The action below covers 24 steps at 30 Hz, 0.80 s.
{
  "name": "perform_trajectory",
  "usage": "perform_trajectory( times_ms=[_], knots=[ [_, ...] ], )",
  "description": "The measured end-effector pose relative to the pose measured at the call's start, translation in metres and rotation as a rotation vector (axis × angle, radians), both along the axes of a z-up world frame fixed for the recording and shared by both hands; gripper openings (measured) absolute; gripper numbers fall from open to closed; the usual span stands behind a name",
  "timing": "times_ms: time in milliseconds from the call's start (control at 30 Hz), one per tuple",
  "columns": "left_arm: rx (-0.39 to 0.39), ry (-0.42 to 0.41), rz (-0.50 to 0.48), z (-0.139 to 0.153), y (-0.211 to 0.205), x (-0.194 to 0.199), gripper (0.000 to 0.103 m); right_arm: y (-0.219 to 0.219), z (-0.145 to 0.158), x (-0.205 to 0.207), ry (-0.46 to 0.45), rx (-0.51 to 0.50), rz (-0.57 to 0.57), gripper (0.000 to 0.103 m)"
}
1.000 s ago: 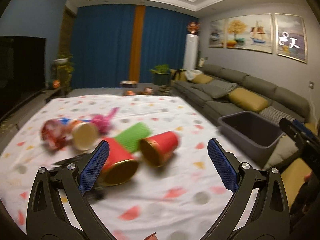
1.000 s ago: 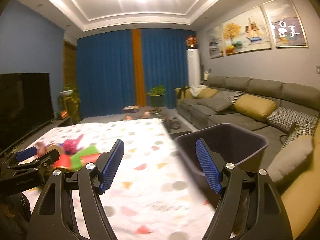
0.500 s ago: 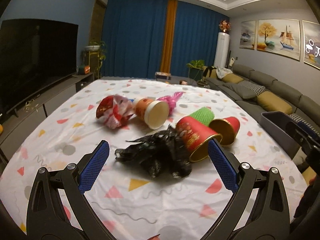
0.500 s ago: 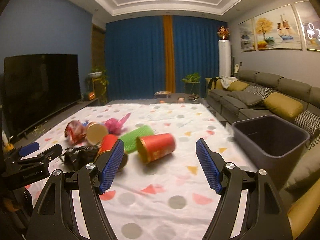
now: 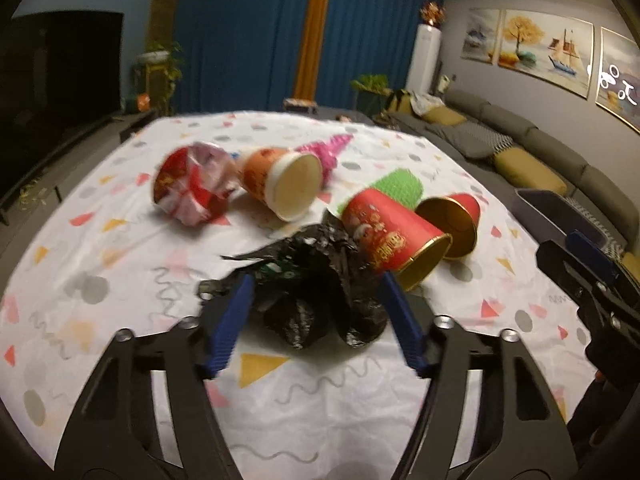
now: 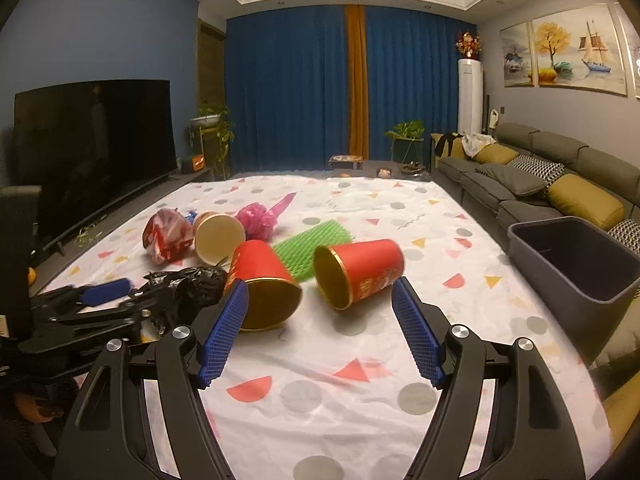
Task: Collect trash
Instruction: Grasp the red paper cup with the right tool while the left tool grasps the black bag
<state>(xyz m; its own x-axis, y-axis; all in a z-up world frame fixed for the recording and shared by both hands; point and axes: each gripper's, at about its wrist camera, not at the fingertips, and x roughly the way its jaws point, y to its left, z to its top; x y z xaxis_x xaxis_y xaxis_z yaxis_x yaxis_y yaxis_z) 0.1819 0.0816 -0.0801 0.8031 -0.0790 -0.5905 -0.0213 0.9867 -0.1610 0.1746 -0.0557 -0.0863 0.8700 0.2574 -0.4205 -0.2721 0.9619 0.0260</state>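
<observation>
A: Where was the trash?

B: Heaped on the spotted cloth (image 6: 360, 360). Take the crumpled black bag (image 5: 316, 280) as the landmark: a red cup (image 5: 390, 240) lay on its side touching the bag's right edge, a second red cup (image 6: 360, 272) beyond that, and green mesh (image 6: 312, 246) behind both. A cream-lined cup (image 5: 284, 184) and a red foil wrapper (image 5: 192, 188) lay behind the bag to the left.

A: And the grippers?

B: The left gripper (image 5: 316, 320) stood wide, its blue pads either side of the bag; the blur hid whether they touched it. The right gripper (image 6: 320, 332) was spread wide too, holding nothing. The grey bin (image 6: 576, 256) stood far right of the bag.
</observation>
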Motion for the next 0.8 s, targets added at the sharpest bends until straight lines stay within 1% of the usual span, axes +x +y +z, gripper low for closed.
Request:
perform_trajectory(
  times_ms=[33,67,133,167,200,233,267,300,433,567,667,733,800],
  knots=[
    [-0.01,0.013,-0.01,-0.002,-0.001,0.003,0.044,0.002,-0.001,0.002,0.006,0.0,0.003,0.072],
    [-0.025,0.029,-0.028,-0.005,-0.001,0.008,0.04,0.006,-0.002,0.004,0.018,0.0,0.009,0.07],
    [-0.034,0.045,-0.039,-0.009,-0.001,0.013,0.026,0.01,-0.004,0.008,0.034,0.003,0.019,0.068],
    [-0.052,0.058,-0.048,-0.011,0.0,0.016,0.021,0.013,-0.006,0.01,0.047,0.005,0.024,0.066],
    [-0.067,0.062,-0.054,-0.012,0.002,0.017,0.011,0.015,-0.007,0.012,0.058,0.007,0.029,0.065],
    [-0.079,0.063,-0.054,-0.013,0.004,0.018,0.004,0.018,-0.008,0.015,0.071,0.011,0.036,0.062],
    [-0.087,0.061,-0.053,-0.013,0.005,0.018,0.002,0.021,-0.009,0.017,0.085,0.018,0.045,0.06],
    [-0.093,0.055,-0.047,-0.013,0.007,0.017,0.0,0.024,-0.01,0.019,0.095,0.022,0.051,0.059],
    [-0.105,0.027,-0.036,-0.009,0.015,0.012,0.0,0.038,-0.014,0.029,0.14,0.036,0.077,0.051],
    [-0.118,-0.006,-0.02,-0.003,0.026,0.001,0.0,0.047,-0.022,0.04,0.21,0.079,0.102,0.044],
    [-0.107,-0.013,-0.006,-0.002,0.031,-0.005,0.0,0.054,-0.029,0.052,0.27,0.132,0.112,0.041],
    [-0.108,-0.017,0.004,-0.003,0.036,-0.008,0.0,0.058,-0.031,0.056,0.293,0.159,0.119,0.04],
    [-0.127,-0.015,0.008,-0.004,0.042,-0.008,0.0,0.064,-0.031,0.058,0.3,0.167,0.119,0.038]
  ],
)
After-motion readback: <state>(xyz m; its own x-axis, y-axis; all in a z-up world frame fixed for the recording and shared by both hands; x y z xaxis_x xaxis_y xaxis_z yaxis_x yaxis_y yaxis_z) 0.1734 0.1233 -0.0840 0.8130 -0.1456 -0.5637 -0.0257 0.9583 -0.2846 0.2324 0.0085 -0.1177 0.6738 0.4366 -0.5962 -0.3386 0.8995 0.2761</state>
